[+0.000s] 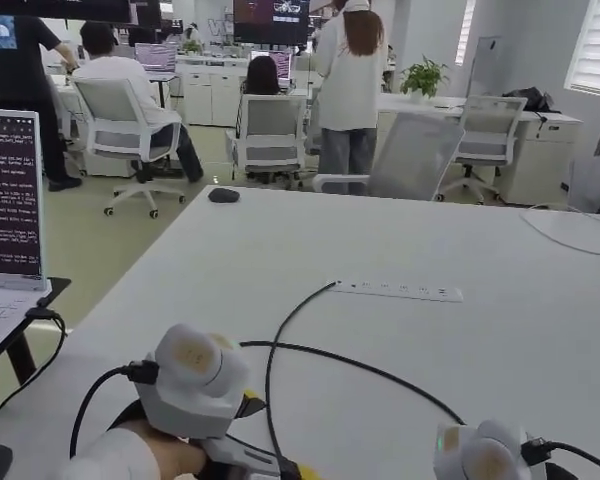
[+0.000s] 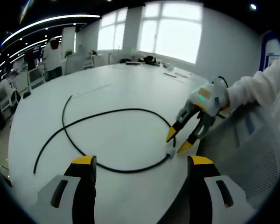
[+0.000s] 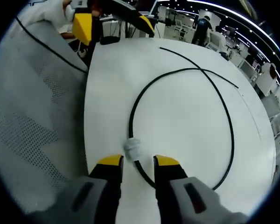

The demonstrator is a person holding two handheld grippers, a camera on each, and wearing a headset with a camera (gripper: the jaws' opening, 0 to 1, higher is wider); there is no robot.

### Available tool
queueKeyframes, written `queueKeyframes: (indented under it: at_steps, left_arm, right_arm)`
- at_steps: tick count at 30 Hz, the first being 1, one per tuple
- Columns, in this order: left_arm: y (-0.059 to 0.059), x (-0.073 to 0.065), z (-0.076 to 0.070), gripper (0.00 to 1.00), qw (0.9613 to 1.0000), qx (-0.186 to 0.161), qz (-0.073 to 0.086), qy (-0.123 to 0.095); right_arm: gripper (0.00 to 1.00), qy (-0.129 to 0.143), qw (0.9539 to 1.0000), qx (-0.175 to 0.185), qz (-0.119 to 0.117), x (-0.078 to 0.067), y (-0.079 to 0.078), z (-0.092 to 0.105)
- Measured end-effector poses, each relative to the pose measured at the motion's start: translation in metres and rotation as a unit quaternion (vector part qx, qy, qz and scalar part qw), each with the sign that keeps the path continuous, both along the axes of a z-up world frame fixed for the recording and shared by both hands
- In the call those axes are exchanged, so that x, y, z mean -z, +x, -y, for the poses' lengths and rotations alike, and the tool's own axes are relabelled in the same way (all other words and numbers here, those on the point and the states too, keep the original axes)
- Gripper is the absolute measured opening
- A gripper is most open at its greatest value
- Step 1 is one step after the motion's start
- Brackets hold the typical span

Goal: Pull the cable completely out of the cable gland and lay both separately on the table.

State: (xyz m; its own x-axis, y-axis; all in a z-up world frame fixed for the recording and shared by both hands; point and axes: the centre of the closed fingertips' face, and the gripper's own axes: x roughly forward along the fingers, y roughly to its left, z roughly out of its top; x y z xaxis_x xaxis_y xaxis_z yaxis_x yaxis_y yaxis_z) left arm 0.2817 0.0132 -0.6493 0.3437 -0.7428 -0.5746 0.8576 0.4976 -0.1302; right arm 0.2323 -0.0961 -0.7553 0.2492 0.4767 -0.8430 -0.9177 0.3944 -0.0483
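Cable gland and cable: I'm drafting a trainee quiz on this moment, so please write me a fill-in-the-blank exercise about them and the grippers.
The cable looped on the table is ____ in colour.
The cable gland threaded on it is ____ in colour.
The left gripper has its jaws ____, with nothing between them.
The gripper with tips nearest the gland is the ____ one.
Missing words: black; white; open; right.

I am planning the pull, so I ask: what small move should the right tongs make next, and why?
Probably ease the right tongs forward and close on the white cable gland. It lies just ahead of their open jaws, with the black cable threaded through it.
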Motion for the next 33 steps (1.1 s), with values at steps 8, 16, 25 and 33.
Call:
queueKeyframes:
  at_steps: [8,16,25,33]
  left_arm:
    - [-0.001,0.000,0.001,0.80,1.0000,0.002,0.001,0.001]
    - [-0.001,0.000,0.001,0.79,1.0000,0.004,0.000,0.001]
    - [-0.003,0.002,0.003,0.76,1.0000,0.009,-0.001,0.004]
    - [0.001,-0.005,0.005,0.68,0.9998,0.008,0.010,-0.013]
  right_arm:
    - [0.17,0.008,0.9999,-0.012,-0.001,0.006,-0.001,-0.006]
    - [0.14,0.016,0.9998,-0.012,-0.008,0.008,-0.001,-0.008]
    - [0.12,0.019,0.9997,-0.017,-0.008,0.001,0.000,-0.009]
    - [0.11,0.005,0.9994,-0.030,0.016,-0.035,0.002,-0.012]
